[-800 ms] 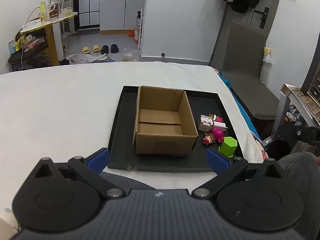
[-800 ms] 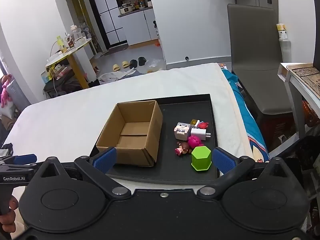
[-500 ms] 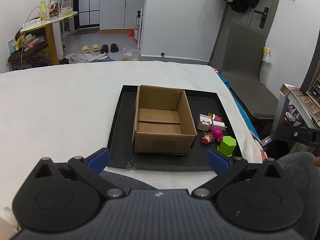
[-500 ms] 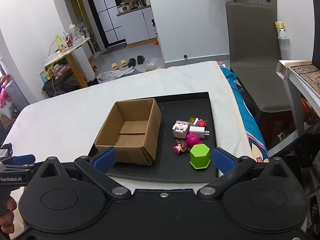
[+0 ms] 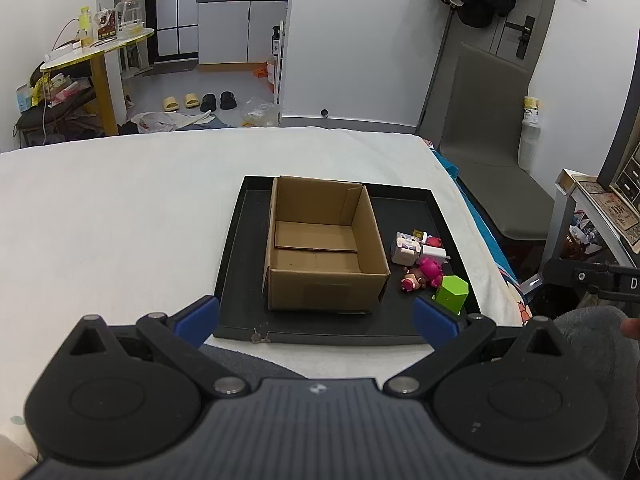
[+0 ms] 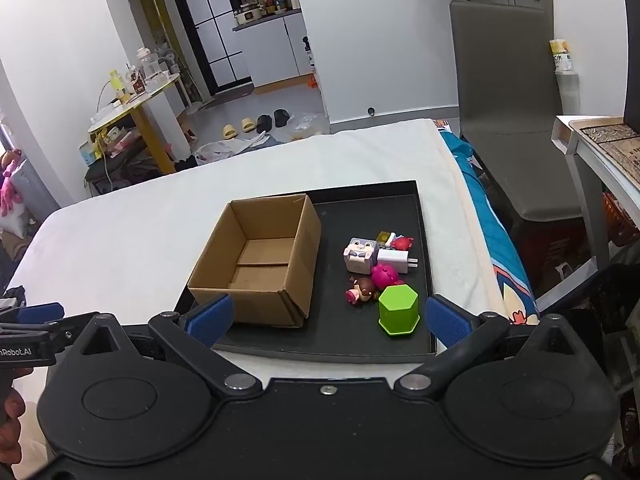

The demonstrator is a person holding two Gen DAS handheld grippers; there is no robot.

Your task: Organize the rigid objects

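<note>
R gripper (image 6: 326, 318) wide open, empty; green hex block (image 6: 398, 309) frame centre, between its fingers but farther off, on black tray (image 6: 400, 196). L gripper (image 5: 316, 316) wide open, empty; cardboard box (image 5: 324, 240) just above it, mid-frame.

grey chair (image 6: 504, 92), yellow table (image 5: 100, 46), 4 slippers (image 5: 200, 101)

A white-covered bed (image 5: 120, 232) carries one thing directly — a black tray (image 5: 232, 280); it lies flat.
</note>
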